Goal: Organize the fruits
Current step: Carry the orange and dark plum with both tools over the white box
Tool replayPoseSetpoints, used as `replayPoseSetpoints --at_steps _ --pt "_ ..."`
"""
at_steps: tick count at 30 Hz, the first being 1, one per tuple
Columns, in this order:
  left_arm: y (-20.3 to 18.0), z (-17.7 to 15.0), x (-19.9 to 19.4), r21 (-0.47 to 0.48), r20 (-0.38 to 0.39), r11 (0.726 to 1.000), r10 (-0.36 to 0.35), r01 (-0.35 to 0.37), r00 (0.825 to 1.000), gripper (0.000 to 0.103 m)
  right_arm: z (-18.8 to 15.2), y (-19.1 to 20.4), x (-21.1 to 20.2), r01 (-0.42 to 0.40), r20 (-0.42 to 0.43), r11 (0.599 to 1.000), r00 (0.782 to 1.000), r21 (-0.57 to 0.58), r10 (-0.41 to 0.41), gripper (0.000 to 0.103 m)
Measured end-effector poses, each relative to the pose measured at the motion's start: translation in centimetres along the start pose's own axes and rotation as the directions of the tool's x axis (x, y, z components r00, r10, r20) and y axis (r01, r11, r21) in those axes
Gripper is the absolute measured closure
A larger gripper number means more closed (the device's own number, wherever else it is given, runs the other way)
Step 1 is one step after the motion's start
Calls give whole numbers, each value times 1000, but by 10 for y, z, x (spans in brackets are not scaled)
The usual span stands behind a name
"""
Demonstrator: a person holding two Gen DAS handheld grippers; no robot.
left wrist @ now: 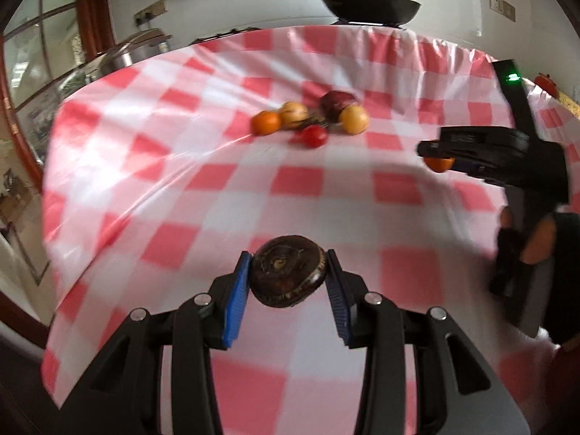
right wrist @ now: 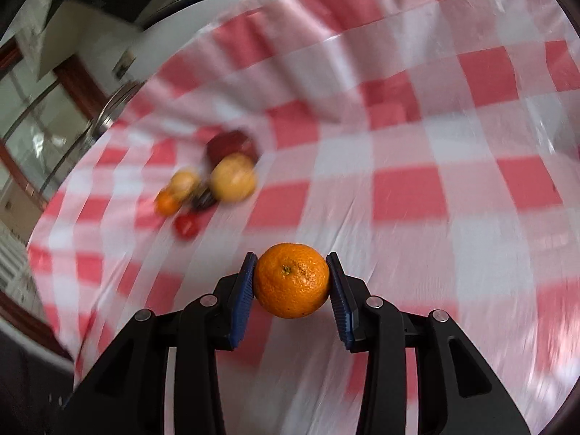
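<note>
My left gripper point(left wrist: 288, 277) is shut on a dark brown round fruit point(left wrist: 288, 275) and holds it above the red-and-white checked tablecloth point(left wrist: 181, 166). My right gripper point(right wrist: 291, 282) is shut on an orange point(right wrist: 291, 280); it also shows in the left wrist view point(left wrist: 438, 161) at the right, above the table. A cluster of fruit lies at the far middle of the table: an orange point(left wrist: 266, 122), two yellow fruits point(left wrist: 293, 114) point(left wrist: 355, 119), a dark red fruit point(left wrist: 337, 103) and a small red one point(left wrist: 313, 136). The right wrist view shows the cluster blurred point(right wrist: 232, 177).
A black pan with a lid point(left wrist: 369, 1) stands behind the table's far edge. A steel pot point(left wrist: 134, 50) sits at the back left. A small red object point(left wrist: 545, 81) is at the far right edge. A gloved hand point(left wrist: 525, 250) holds the right gripper.
</note>
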State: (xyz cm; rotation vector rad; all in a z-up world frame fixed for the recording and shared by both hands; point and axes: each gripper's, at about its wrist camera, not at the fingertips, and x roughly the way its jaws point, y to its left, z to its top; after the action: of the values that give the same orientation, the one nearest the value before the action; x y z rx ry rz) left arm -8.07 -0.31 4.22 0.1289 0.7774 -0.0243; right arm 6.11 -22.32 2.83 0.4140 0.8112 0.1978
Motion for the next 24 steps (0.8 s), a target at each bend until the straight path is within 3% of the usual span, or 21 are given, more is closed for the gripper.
replayPoseSetpoints --at_steps 5,14,24 --pt "33 -35 -14 -50 -30 999 18 -19 999 62 -50 45 -31 -46 -43 995 998 -86 42 64" --pt "81 -89 -39 -104 -54 994 39 -44 998 62 -139 134 -72 -131 -108 949 989 -286 104 64" --pt "124 -124 -76 -163 -22 983 78 -80 997 62 -214 202 -96 -181 -170 856 979 -485 111 64"
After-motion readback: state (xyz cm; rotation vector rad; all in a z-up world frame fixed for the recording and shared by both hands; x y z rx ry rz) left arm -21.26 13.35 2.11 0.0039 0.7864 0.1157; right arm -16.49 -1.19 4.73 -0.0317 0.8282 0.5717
